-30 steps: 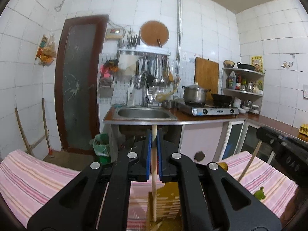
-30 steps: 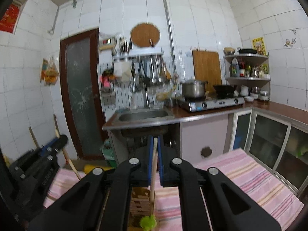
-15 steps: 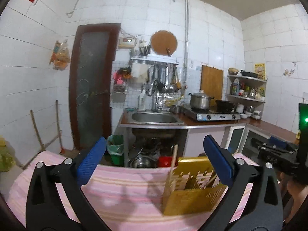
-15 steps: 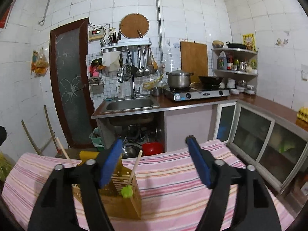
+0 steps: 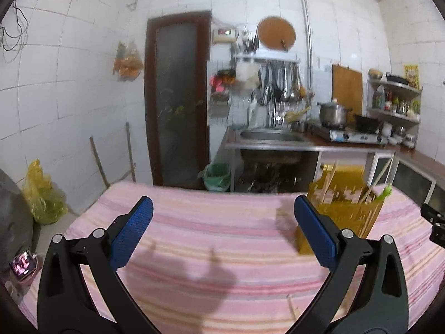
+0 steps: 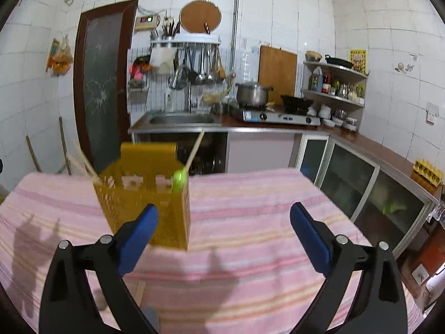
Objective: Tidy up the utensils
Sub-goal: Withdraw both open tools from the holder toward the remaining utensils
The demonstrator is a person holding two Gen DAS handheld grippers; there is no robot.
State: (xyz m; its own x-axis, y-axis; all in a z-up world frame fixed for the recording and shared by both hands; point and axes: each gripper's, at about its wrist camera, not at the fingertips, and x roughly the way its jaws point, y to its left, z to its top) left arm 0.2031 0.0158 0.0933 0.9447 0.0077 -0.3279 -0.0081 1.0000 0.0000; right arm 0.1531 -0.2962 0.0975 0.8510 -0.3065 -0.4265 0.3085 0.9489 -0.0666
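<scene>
Both the left gripper (image 5: 222,235) and right gripper (image 6: 224,238) have jaws wide apart, empty. The yellow holder (image 6: 144,194) stands on the desk (image 6: 250,194), chopsticks (image 6: 194,149) inside. A remaining utensil (image 6: 140,292), possibly, lies blurred nearby; approach it low and centred.

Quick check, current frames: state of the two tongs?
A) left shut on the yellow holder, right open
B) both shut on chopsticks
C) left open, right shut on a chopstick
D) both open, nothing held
D: the left tongs and the right tongs both show blue pads spread wide with only striped cloth between them; the chopsticks stand in the yellow holder.
</scene>
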